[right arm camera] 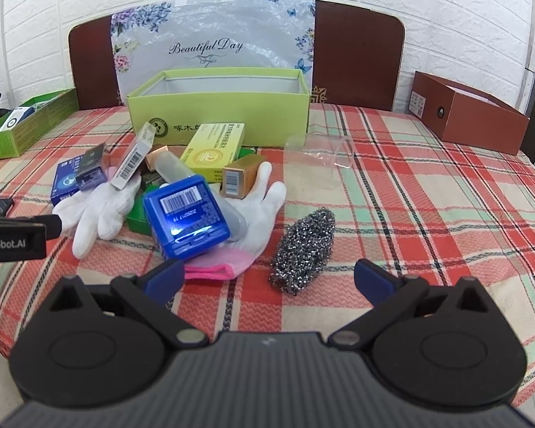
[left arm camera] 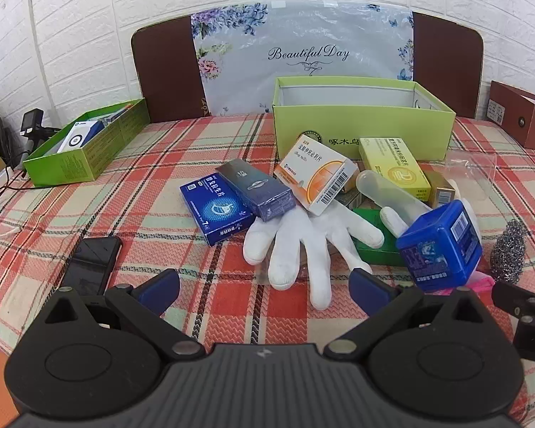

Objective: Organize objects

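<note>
Left gripper (left arm camera: 264, 285) (wide open); behind, banner (left arm camera: 305, 53) reads "Beautiful Day".

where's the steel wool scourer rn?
In the right wrist view, the grey steel wool scourer lies on the plaid tablecloth, just ahead of the open right gripper, right of the pink-cuffed white glove and blue square box.

Bare cloth (right arm camera: 428, 192) right of steel scourer (right arm camera: 303, 246).

Open box (right arm camera: 217, 107) behind pile, scourer (right arm camera: 303, 249) right of gloves (right arm camera: 260, 221), tray (left arm camera: 85, 153) far left
</note>
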{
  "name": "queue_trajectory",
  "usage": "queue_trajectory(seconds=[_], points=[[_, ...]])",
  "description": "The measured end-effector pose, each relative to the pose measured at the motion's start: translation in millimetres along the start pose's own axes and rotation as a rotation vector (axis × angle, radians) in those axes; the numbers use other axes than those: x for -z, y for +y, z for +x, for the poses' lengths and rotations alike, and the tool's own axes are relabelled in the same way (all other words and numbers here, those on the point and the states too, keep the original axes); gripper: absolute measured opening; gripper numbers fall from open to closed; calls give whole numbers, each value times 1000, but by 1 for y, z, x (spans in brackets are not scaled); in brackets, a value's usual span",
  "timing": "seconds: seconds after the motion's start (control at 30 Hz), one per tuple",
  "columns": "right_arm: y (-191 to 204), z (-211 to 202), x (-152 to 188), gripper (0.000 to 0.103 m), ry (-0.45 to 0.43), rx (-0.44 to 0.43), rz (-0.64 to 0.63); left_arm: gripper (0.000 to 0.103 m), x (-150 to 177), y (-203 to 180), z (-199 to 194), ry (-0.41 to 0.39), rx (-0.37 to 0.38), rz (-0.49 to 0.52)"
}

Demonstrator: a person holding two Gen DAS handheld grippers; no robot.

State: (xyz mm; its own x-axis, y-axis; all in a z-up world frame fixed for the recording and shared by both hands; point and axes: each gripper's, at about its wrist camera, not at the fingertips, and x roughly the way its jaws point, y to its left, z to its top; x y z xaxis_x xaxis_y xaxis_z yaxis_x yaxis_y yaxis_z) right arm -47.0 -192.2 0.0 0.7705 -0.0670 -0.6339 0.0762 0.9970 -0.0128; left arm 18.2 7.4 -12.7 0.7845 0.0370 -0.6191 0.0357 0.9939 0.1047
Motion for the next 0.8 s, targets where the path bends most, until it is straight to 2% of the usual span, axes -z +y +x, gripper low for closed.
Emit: queue_trajectory(seconds=[0.6,0.8], points=[[2,17,-3,103,41,-49,11,103,-1,4,18,46,10,-18],[2,21,-3,103,18,-101,-3,103,-7,16,24,21,90,-36]])
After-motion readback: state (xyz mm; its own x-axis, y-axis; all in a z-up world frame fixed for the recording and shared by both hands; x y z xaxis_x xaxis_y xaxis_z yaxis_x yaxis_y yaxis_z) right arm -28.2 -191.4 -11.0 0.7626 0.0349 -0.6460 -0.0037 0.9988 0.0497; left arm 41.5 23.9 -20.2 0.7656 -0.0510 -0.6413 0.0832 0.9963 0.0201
